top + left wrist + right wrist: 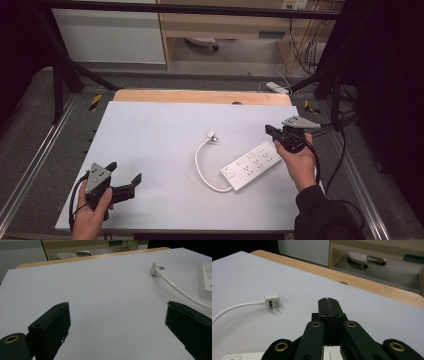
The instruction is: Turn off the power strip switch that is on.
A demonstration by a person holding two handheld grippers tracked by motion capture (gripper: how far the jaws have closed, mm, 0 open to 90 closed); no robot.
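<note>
A white power strip [251, 167] lies on the white table right of centre, its cable [201, 167] looping left and ending in a white plug [212, 136]. My right gripper [270, 131] hovers over the strip's far end, jaws pressed together with nothing between them. In the right gripper view the plug [272, 300] lies ahead to the left and a corner of the strip [244, 356] shows below. My left gripper [124, 175] stands open near the front left of the table. In the left gripper view the plug [156, 268], cable [180, 291] and strip [206, 280] lie to the right.
A wooden table edge [200, 96] runs behind the white surface [150, 135]. Beyond it stand a wooden shelf unit [220, 25] and a white panel [107, 35]. Metal frame rails [30, 165] flank the table, and loose cables [305, 45] hang at the back right.
</note>
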